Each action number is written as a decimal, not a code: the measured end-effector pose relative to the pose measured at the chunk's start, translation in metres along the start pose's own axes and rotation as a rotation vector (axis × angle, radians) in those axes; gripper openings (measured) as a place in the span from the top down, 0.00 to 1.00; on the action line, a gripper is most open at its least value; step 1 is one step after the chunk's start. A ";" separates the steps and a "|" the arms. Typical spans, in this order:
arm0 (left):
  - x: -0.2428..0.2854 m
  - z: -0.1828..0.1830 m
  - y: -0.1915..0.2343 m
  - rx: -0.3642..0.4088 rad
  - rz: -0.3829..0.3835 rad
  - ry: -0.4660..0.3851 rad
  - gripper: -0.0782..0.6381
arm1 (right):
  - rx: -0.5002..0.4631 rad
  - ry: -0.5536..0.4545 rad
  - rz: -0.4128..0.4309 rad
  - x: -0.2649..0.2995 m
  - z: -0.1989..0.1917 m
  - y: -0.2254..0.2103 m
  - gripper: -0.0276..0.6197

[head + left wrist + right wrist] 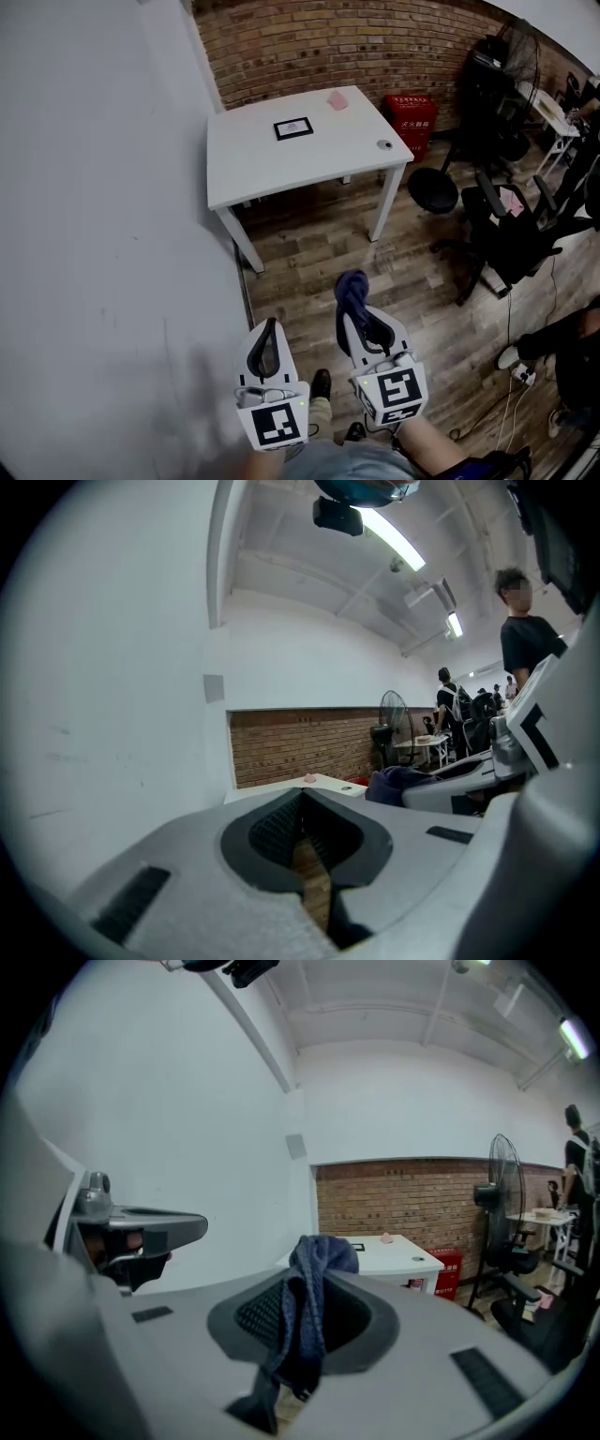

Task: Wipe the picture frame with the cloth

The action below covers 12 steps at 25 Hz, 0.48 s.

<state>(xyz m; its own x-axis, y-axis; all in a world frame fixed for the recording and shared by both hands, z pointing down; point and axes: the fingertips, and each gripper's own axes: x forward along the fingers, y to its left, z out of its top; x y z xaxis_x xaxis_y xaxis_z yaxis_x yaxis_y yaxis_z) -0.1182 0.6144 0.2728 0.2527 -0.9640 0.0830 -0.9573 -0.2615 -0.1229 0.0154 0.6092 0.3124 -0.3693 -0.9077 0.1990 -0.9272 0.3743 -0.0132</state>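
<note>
A small black picture frame (293, 128) lies flat on the white table (281, 164) far ahead by the brick wall. My right gripper (354, 309) is shut on a dark blue cloth (352, 289), which bunches above the jaw tips and hangs between the jaws in the right gripper view (306, 1321). My left gripper (265, 339) is shut with nothing in it; its jaw tips meet in the left gripper view (302, 803). Both grippers are held low over the wooden floor, well short of the table. In the right gripper view the frame (355, 1247) shows small on the table top.
A pink object (338, 100) and a small round grey thing (384, 145) also lie on the table. A red box (411, 120) stands right of it. Black office chairs (506, 230) crowd the right side, a white wall (103, 206) the left. People stand at the far right (525, 635).
</note>
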 end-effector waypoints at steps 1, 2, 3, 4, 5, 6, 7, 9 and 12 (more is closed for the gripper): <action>0.016 0.001 0.007 -0.001 -0.003 -0.005 0.88 | -0.001 0.000 -0.003 0.016 0.004 -0.004 0.83; 0.031 0.004 0.014 -0.002 -0.006 -0.012 0.88 | -0.004 -0.001 -0.006 0.031 0.010 -0.007 0.83; 0.044 0.007 0.020 -0.002 -0.009 -0.018 0.88 | -0.007 -0.003 -0.008 0.044 0.015 -0.010 0.83; 0.056 0.011 0.026 -0.002 -0.012 -0.023 0.88 | -0.008 -0.005 -0.011 0.055 0.020 -0.012 0.83; 0.067 0.015 0.031 0.000 -0.014 -0.029 0.88 | -0.010 -0.008 -0.012 0.065 0.026 -0.014 0.83; 0.076 0.020 0.035 0.000 -0.015 -0.036 0.88 | -0.012 -0.013 -0.014 0.074 0.032 -0.016 0.83; 0.085 0.025 0.040 0.000 -0.016 -0.045 0.88 | -0.016 -0.018 -0.016 0.081 0.038 -0.018 0.83; 0.101 0.036 0.048 -0.002 -0.020 -0.063 0.88 | -0.023 -0.034 -0.021 0.096 0.051 -0.022 0.83; 0.123 0.049 0.056 0.001 -0.027 -0.091 0.88 | -0.034 -0.055 -0.031 0.113 0.068 -0.029 0.83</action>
<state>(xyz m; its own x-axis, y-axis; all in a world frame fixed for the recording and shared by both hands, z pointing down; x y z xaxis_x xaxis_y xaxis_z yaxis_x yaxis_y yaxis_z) -0.1338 0.4791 0.2274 0.2906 -0.9568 -0.0041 -0.9497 -0.2879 -0.1232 -0.0036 0.4827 0.2689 -0.3438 -0.9278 0.1451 -0.9361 0.3509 0.0254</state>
